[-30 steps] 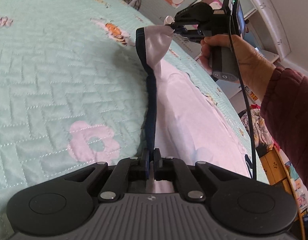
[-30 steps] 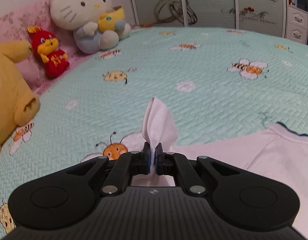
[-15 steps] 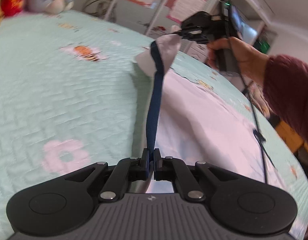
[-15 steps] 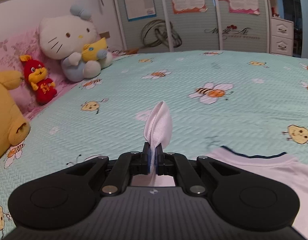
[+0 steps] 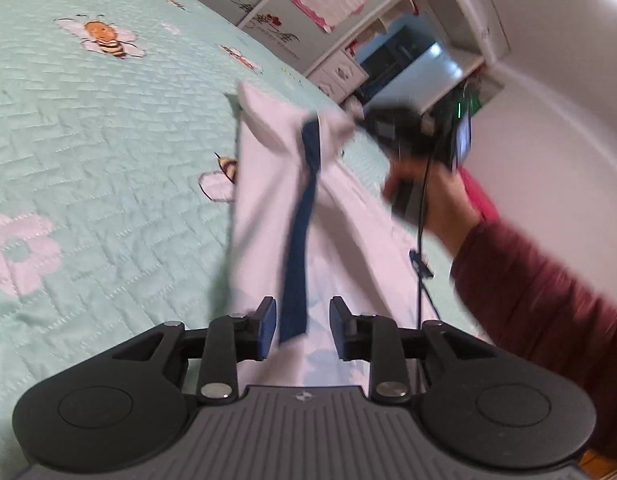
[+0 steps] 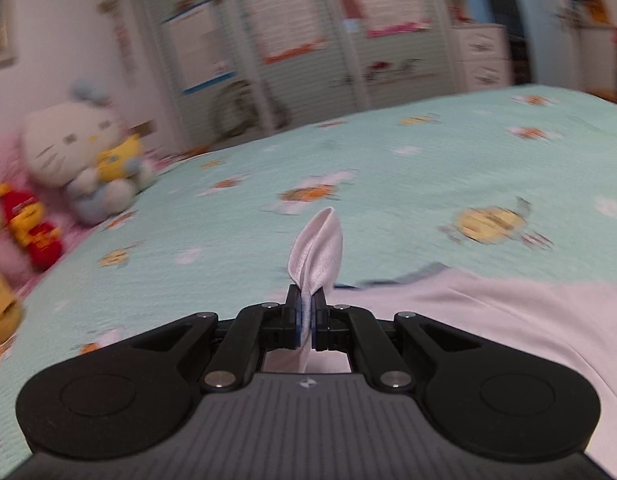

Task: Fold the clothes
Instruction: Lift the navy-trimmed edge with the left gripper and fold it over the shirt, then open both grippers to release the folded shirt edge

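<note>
A white garment (image 5: pixel 260 184) with a navy trim strip (image 5: pixel 304 216) hangs lifted over the mint quilted bed (image 5: pixel 88 152). My left gripper (image 5: pixel 302 320) is opening: the trim's end hangs between the parted jaws, and the pads do not press on it. My right gripper (image 5: pixel 364 126), blurred and held by a hand (image 5: pixel 432 204) in a dark red sleeve, grips the garment's far corner. In the right wrist view my right gripper (image 6: pixel 307 312) is shut on a white cloth fold (image 6: pixel 318 244), and the rest of the garment (image 6: pixel 488 312) lies at the lower right.
A white cat plush (image 6: pixel 72 156), a red doll (image 6: pixel 28 224) and a yellow plush (image 6: pixel 0 308) sit by the pink headboard at the bed's left. Wardrobe doors with posters (image 6: pixel 292 40) and white drawers (image 6: pixel 480 56) stand behind the bed.
My left jaws were shut on the navy trim and have parted, letting it go. My right gripper has swept sideways with its corner, and the white cloth now drapes wider between the two grippers.
</note>
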Motion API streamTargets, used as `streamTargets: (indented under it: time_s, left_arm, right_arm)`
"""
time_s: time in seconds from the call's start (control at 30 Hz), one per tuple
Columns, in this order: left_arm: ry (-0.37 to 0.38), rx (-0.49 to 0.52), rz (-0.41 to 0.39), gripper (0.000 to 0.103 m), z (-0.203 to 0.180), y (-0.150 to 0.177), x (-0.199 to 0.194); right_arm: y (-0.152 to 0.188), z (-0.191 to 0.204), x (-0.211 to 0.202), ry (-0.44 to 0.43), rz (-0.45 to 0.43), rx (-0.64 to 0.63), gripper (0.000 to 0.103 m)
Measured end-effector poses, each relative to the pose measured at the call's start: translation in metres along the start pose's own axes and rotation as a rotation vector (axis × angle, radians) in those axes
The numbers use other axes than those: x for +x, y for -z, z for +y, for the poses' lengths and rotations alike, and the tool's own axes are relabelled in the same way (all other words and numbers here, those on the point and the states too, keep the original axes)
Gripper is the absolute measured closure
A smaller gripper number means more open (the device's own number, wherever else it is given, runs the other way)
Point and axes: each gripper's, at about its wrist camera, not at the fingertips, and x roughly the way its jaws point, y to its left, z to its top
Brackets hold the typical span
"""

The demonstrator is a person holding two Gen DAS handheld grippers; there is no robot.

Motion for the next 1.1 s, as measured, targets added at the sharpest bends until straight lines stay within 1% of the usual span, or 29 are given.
streamTargets:
  time_s: [0.13,0.2,0.23,0.3,0.33,0.37,0.43,0.47,0.5,0.53,0.57,0.6,0.63,0.67,0.73,0.77,0.83,0.87,0.97,1.03,1.1]
  left_arm:
    - [-0.076,-0.043,-0.031,0.069,0.022,-0.003,0.000]
    - [-0.110,-0.054,-0.043,0.070,0.033,0.000,0.002]
    - [-0.110,-0.059,-0.049,0.071,0.038,0.000,0.002]
    - [-0.102,-0.063,-0.060,0.072,0.044,-0.001,0.002]
    - [-0.104,-0.047,-0.063,0.072,0.043,0.000,0.002]
    - [-0.109,-0.025,-0.067,0.072,0.041,0.002,0.002]
    - [-0.122,0.012,-0.074,0.072,0.038,0.006,0.003]
    - [-0.127,0.025,-0.077,0.071,0.036,0.006,0.003]
    - [-0.130,0.032,-0.078,0.070,0.036,0.006,0.003]
    - [-0.129,0.034,-0.080,0.070,0.037,0.005,0.004]
    - [-0.126,0.032,-0.082,0.070,0.038,0.005,0.004]
    - [-0.122,0.028,-0.083,0.070,0.039,0.006,0.004]
    - [-0.119,0.025,-0.085,0.070,0.039,0.006,0.004]
    - [-0.115,0.022,-0.086,0.070,0.039,0.007,0.003]
    - [-0.107,0.018,-0.089,0.070,0.040,0.008,0.002]
    - [-0.103,0.017,-0.090,0.070,0.040,0.008,0.003]
    - [-0.092,0.008,-0.092,0.070,0.042,0.009,0.003]
    - [-0.086,0.004,-0.093,0.070,0.044,0.009,0.002]
    - [-0.074,-0.003,-0.096,0.070,0.045,0.009,0.002]
    - [-0.070,-0.004,-0.098,0.070,0.045,0.010,0.002]
    - [-0.067,-0.005,-0.099,0.070,0.045,0.010,0.002]
  right_arm:
    - [0.025,-0.032,0.008,0.080,0.045,0.055,0.100]
    - [0.033,-0.042,0.014,0.090,0.078,0.074,0.099]
    - [0.035,-0.045,0.018,0.091,0.102,0.082,0.096]
    - [0.039,-0.050,0.026,0.099,0.149,0.095,0.094]
    - [0.041,-0.051,0.027,0.107,0.159,0.098,0.087]
    - [0.042,-0.052,0.026,0.125,0.155,0.102,0.082]
    - [0.041,-0.055,0.021,0.183,0.139,0.114,0.067]
    - [0.039,-0.055,0.018,0.221,0.125,0.117,0.064]
    - [0.036,-0.055,0.015,0.256,0.109,0.118,0.063]
    - [0.033,-0.050,0.012,0.286,0.077,0.086,0.063]
    - [0.029,-0.043,0.008,0.314,0.037,0.038,0.063]
    - [0.026,-0.032,0.006,0.323,-0.007,-0.033,0.063]
    - [0.023,-0.017,0.005,0.296,-0.040,-0.115,0.063]
    - [0.019,-0.003,0.009,0.233,-0.043,-0.185,0.063]
    - [0.015,0.025,0.028,0.084,0.023,-0.288,0.063]
    - [0.013,0.038,0.038,0.026,0.045,-0.329,0.063]
    - [0.009,0.062,0.058,-0.079,0.083,-0.386,0.063]
    - [0.006,0.072,0.068,-0.115,0.103,-0.394,0.064]
    - [-0.005,0.093,0.098,-0.169,0.148,-0.415,0.064]
    - [-0.010,0.103,0.117,-0.168,0.176,-0.439,0.063]
    - [-0.012,0.113,0.132,-0.165,0.223,-0.448,0.063]
